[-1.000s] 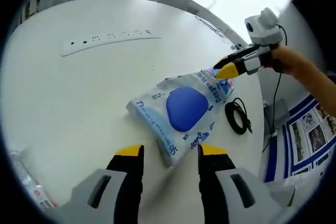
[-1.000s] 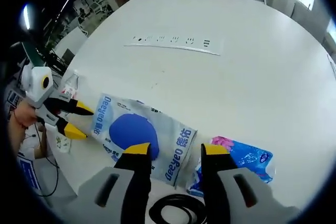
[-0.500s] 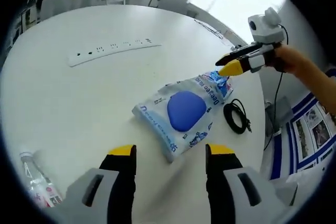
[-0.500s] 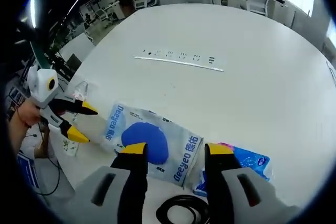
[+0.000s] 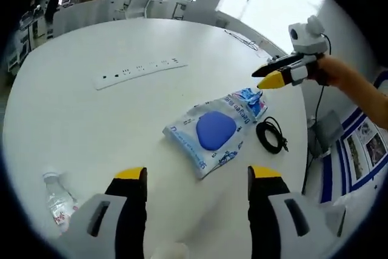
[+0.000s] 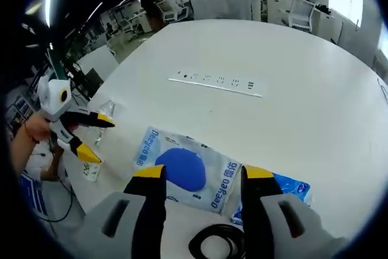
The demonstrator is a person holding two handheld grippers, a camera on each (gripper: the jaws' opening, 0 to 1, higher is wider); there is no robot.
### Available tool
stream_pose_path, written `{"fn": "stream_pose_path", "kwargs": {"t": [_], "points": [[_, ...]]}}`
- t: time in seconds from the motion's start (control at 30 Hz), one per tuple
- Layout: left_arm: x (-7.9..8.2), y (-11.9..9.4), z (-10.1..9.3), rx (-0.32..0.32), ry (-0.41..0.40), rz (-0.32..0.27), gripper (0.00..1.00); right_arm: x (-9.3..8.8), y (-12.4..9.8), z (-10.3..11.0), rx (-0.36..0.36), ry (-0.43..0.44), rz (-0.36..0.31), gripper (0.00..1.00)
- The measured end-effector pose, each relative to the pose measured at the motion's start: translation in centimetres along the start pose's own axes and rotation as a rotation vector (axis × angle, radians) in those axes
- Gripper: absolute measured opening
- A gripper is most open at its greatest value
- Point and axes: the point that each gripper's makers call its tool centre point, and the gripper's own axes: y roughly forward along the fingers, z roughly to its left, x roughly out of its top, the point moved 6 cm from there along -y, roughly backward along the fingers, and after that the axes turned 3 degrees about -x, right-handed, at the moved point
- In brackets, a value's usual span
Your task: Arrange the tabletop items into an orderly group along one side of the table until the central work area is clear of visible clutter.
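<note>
Left gripper view: water bottle (image 5: 59,197) newly fully visible beside the pouch (image 5: 213,131).

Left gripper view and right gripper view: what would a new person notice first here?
First, the pale plastic package with a big blue oval lying flat on the white round table, a coiled black cable beside it. Next, a long white power strip set in the table's middle, and a small water bottle lying near the edge. Both tongs, left and right, hang open above the table.
</note>
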Motion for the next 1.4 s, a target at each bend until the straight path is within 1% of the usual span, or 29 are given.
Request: {"fn": "stream_pose_path", "kwargs": {"t": [0.1,0.13,0.3,0.37,0.53,0.57,0.63,0.73,0.83,0.9,1.17,1.4], "points": [[0.0,-0.9,-0.4,0.007,0.004,-0.015,0.71,0.0,-0.5,0.4,0.007,-0.006,-0.013,0.49],[0.0,-1.4,-0.6,0.011,0.007,-0.027,0.71,0.1,-0.9,0.6,0.012,-0.009,-0.029,0.49],[-0.2,-3.2,-1.4,0.027,0.013,-0.056,0.73,0.4,-2.1,1.5,0.027,-0.016,-0.064,0.51],[-0.3,-3.7,-1.2,0.032,0.014,-0.065,0.73,0.4,-2.7,1.8,0.031,-0.016,-0.075,0.51],[-0.9,-5.5,-1.5,0.047,0.020,-0.082,0.75,1.0,-3.8,2.8,0.047,-0.030,-0.125,0.50],[-1.0,-5.9,-1.6,0.051,0.022,-0.086,0.75,1.0,-4.1,3.0,0.051,-0.029,-0.125,0.50],[-1.1,-6.7,-1.6,0.054,0.021,-0.097,0.76,1.1,-4.4,3.6,0.067,-0.028,-0.136,0.51],[-1.1,-7.7,-1.6,0.063,0.025,-0.109,0.76,1.3,-4.9,4.6,0.107,0.003,-0.151,0.51],[-1.3,-8.6,-1.6,0.073,0.025,-0.121,0.76,1.7,-5.7,5.3,0.114,-0.014,-0.168,0.52],[-1.4,-9.6,-1.6,0.081,0.025,-0.133,0.76,1.9,-6.1,5.7,0.121,-0.018,-0.179,0.52],[-2.4,-13.0,-1.7,0.114,0.021,-0.172,0.77,2.2,-6.7,7.4,0.150,-0.022,-0.209,0.54],[-4.2,-15.6,-1.4,0.137,-0.006,-0.187,0.77,2.7,-6.6,9.6,0.212,-0.004,-0.224,0.54]]}}
